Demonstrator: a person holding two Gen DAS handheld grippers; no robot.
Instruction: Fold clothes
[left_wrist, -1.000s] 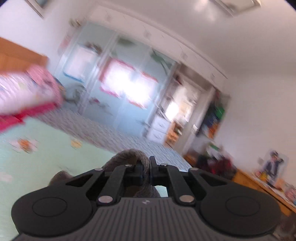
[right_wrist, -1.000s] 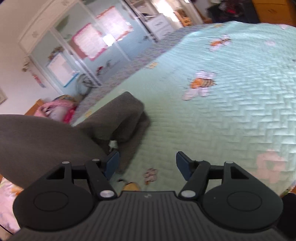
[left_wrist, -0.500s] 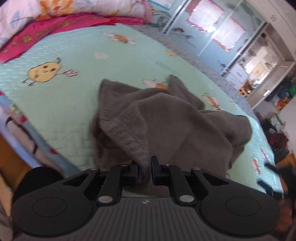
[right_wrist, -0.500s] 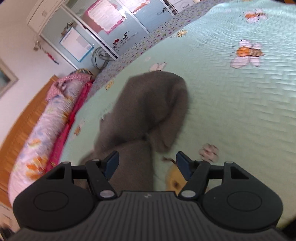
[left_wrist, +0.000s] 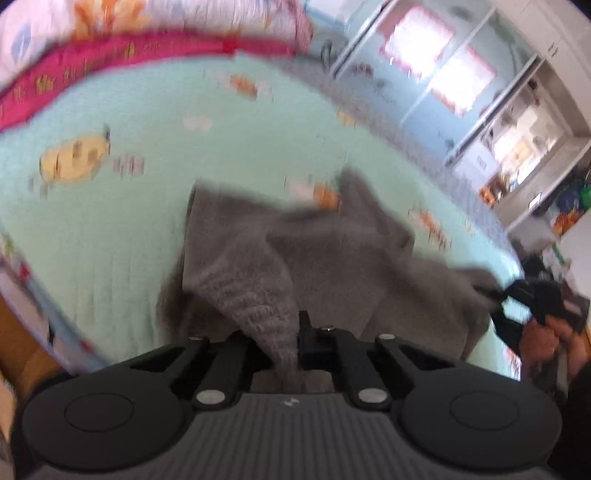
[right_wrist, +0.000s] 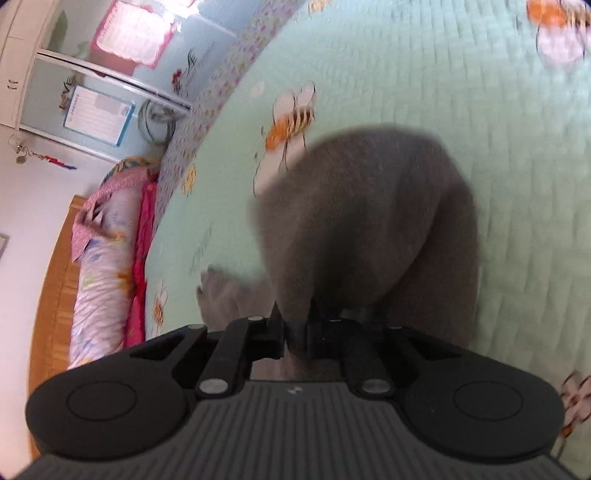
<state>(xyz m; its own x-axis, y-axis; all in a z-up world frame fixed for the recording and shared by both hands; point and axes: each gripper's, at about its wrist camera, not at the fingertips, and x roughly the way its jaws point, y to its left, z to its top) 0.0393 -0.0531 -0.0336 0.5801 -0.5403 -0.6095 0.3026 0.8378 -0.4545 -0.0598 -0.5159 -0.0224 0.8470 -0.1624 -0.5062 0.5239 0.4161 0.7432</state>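
Left gripper: fingers pinched nearly together on a ribbed edge of the grey knit sweater. Right gripper: fingers likewise closed tight on a fold of the same sweater. Garment draped in a rumpled heap between both, spread over the mint-green quilted bedspread with bee prints. Far beyond, pink bedding and a pale blue wardrobe. Much blurred.

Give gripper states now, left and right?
Left gripper: shut on the sweater.
Right gripper: shut on the sweater too.
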